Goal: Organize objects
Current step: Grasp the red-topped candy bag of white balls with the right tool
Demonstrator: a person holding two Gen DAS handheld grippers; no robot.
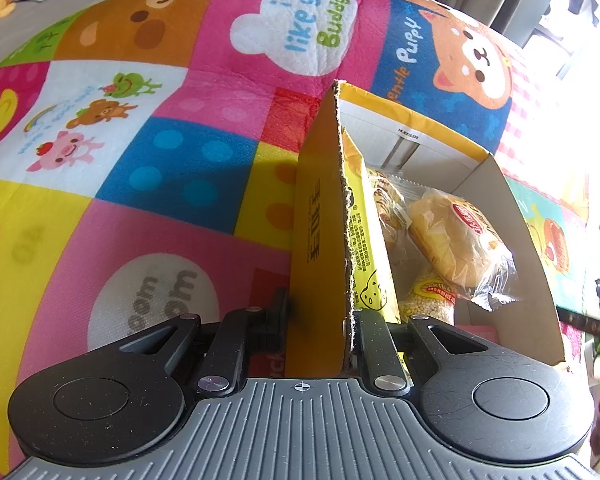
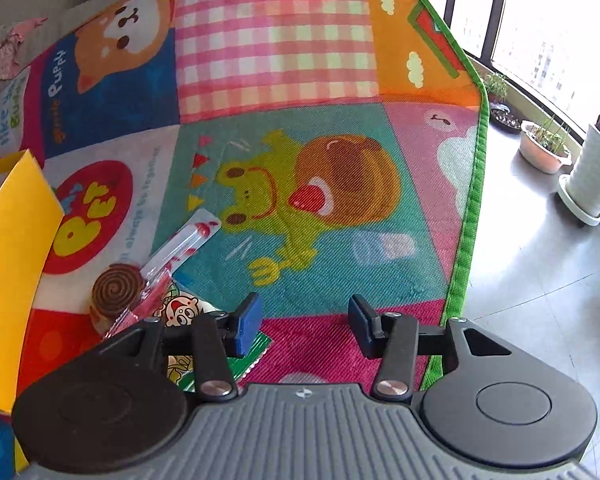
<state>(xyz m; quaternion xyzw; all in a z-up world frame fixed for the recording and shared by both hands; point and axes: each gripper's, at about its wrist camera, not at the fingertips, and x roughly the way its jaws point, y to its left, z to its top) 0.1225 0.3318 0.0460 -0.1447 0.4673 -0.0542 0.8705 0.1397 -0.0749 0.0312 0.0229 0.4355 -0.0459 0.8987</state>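
1. Closest to my left lens, the left claw [image 1: 318, 320] is pinching the near wall of the yellow cardboard box [image 1: 320, 216], one finger outside and one inside its torn, corrugated edge.
2. Inside the box I see a yellow printed carton [image 1: 370, 248] standing upright against that wall, a wrapped bun [image 1: 456, 244] in crinkled clear film leaning on top, and a packet of pale grains [image 1: 432, 300] beneath it.
3. My right claw [image 2: 304, 326] is spread wide, blue pads [image 2: 249, 322] apart with nothing between them, hovering over the woven cartoon play mat [image 2: 340, 208].
4. Left of that claw lie a brown spiral coil [image 2: 118, 286], a clear plastic sleeve [image 2: 184, 248] with red marks, and a cartoon-printed snack packet [image 2: 182, 312], partly under the claw's left finger.
5. Open mat stretches ahead and right, up to its green hem [image 2: 470, 216]; beyond it is glossy tiled floor [image 2: 540, 272] with potted plants [image 2: 546, 148].
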